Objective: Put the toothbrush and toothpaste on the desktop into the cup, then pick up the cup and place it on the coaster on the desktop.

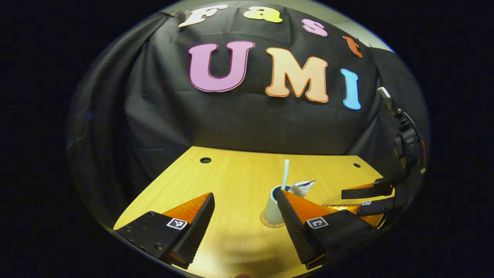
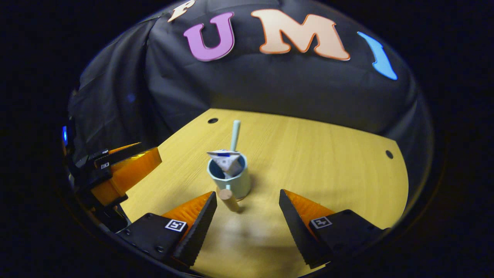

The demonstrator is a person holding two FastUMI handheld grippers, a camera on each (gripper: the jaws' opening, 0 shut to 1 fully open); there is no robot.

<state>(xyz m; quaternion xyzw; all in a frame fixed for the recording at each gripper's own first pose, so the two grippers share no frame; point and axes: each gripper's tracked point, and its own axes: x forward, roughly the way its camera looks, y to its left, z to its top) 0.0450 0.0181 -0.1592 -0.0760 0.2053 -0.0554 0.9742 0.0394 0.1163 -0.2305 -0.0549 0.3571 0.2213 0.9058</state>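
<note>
A pale blue cup [image 2: 236, 182] stands upright in the middle of the wooden desktop [image 2: 328, 166]. A light toothbrush handle [image 2: 235, 134] and a crumpled white toothpaste tube [image 2: 225, 159] stick out of it. A short wooden handle [image 2: 229, 199] juts from the cup's side towards my right gripper [image 2: 247, 227], which is open just short of it. In the left gripper view the cup [image 1: 271, 210] rests on a thin tan coaster [image 1: 265, 223], with the toothbrush [image 1: 285, 173] and the toothpaste [image 1: 303, 187] inside. My left gripper [image 1: 245, 227] is open, and its right finger hides part of the cup.
The desktop has small round holes near its far corners [image 2: 212, 120] [image 2: 389, 154]. Black cloth walls close the booth behind and at both sides. The left gripper [image 2: 129, 162] shows at the desk's left edge in the right gripper view, and the right gripper [image 1: 364, 200] at the right in the left gripper view.
</note>
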